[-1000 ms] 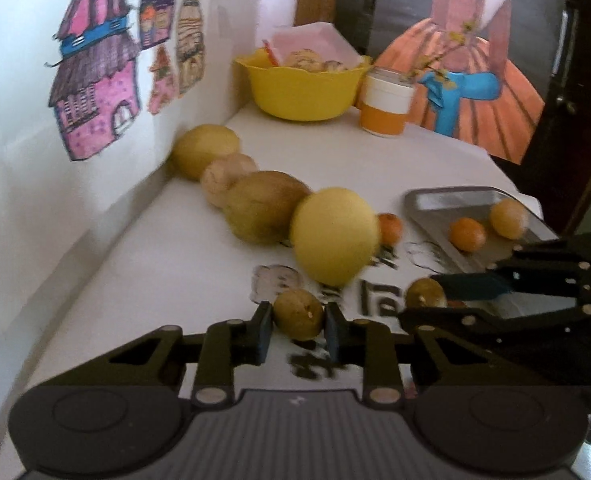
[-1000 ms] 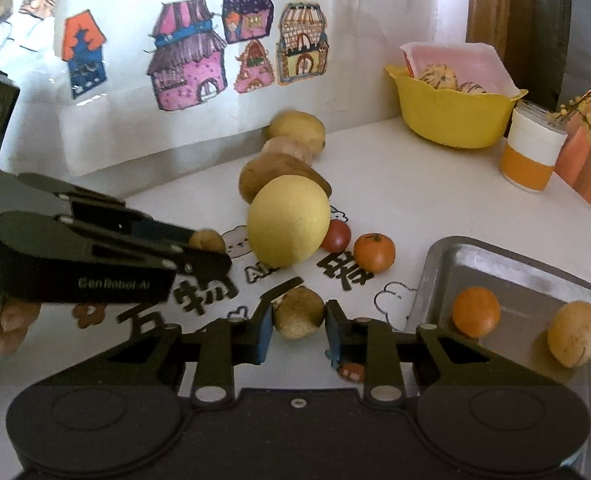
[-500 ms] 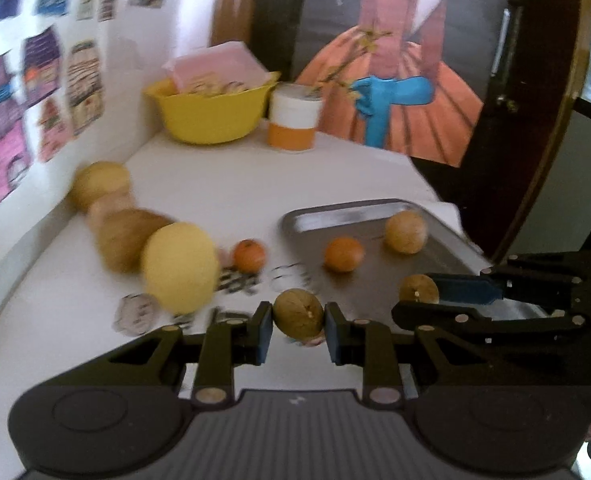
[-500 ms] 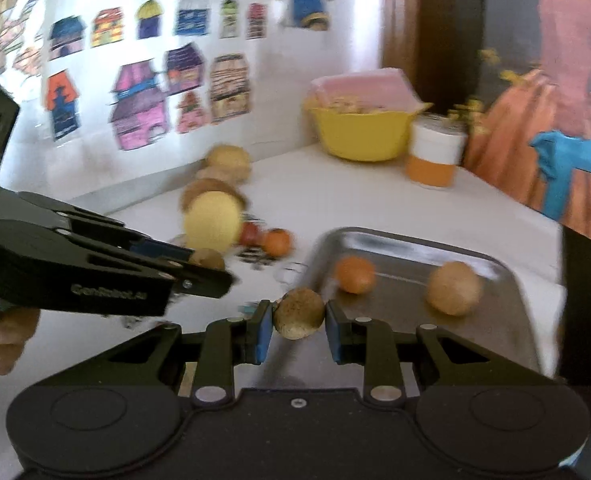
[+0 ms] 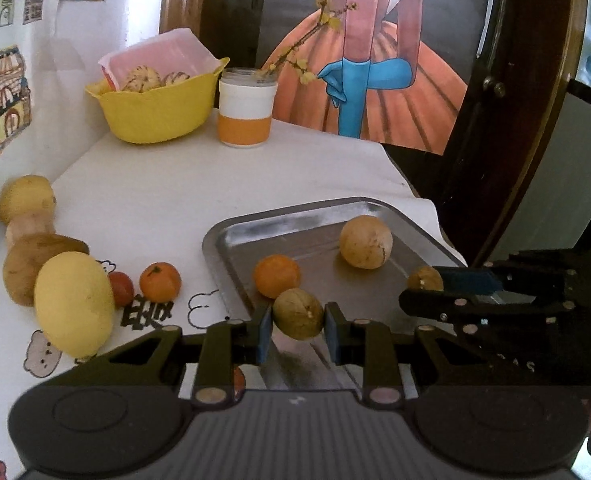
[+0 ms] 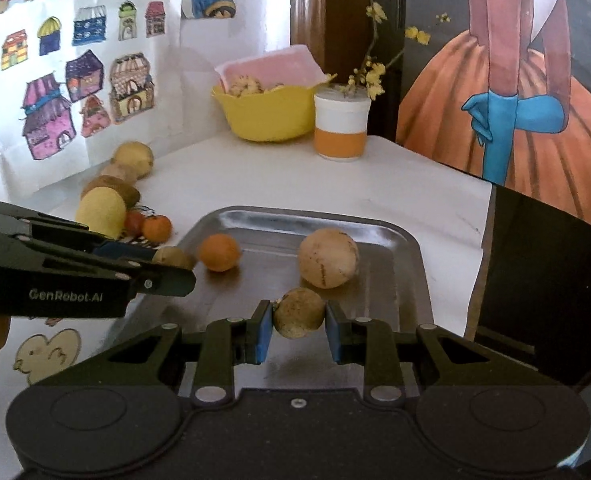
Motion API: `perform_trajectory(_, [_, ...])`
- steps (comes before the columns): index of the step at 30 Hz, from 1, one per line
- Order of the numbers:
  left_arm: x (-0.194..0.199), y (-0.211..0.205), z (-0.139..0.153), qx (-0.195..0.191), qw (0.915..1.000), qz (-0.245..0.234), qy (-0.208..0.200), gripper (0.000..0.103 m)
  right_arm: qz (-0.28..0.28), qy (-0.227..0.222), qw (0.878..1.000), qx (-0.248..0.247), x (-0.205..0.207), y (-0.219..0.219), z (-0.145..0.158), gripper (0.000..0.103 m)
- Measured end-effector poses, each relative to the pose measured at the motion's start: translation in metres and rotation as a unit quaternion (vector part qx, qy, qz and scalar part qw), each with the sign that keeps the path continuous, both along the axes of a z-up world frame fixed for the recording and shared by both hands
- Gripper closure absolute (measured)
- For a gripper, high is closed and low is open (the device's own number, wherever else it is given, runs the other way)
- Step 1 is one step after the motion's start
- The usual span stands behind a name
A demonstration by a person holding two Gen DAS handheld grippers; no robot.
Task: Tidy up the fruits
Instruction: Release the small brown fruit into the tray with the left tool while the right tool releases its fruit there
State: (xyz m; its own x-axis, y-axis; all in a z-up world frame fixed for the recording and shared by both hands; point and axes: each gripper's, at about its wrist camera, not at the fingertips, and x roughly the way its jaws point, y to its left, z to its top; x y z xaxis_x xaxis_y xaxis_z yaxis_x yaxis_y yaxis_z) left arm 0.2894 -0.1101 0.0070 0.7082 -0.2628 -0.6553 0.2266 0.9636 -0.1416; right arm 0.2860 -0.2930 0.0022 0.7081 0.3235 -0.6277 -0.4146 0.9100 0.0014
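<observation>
The left tool [image 5: 298, 327] is clamped on a small round olive-brown fruit [image 5: 298, 313], its blue-padded jaws pressing the fruit from either side. The right tool [image 6: 298, 327] is likewise clamped on a small round tan-brown fruit [image 6: 298, 312].

The relation that matters is where each held fruit sits against the shallow silver metal tray [image 5: 327, 210]. The right tool's fruit hangs over the tray's near-middle floor, with the tray wall well out on both sides, so a release there should land it inside. The left tool's fruit hangs at the tray's near left edge, just in front of a small orange citrus fruit [image 5: 276, 275] that lies in the tray; I judge it needs to go a little forward and to the right before letting go, or it may drop on the rim.

Farther in, a larger pale tan round fruit [image 5: 365, 242] rests on the tray floor, apart from the orange one. Left of the tray, on the white tabletop [image 5: 167, 192], a small orange mandarin [image 5: 160, 282], a small red fruit [image 5: 120, 288] and a large yellow oval fruit [image 5: 73, 308] wait outside it.
</observation>
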Motion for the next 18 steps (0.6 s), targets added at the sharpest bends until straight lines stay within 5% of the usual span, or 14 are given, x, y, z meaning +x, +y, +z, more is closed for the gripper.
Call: perform_trajectory(18, [0.012,-0.001,-0.01,-0.011,0.9998,-0.002,0.017,0.072,0.0,0.025,1.0,-0.017,0.023,0.007,-0.01,0.072])
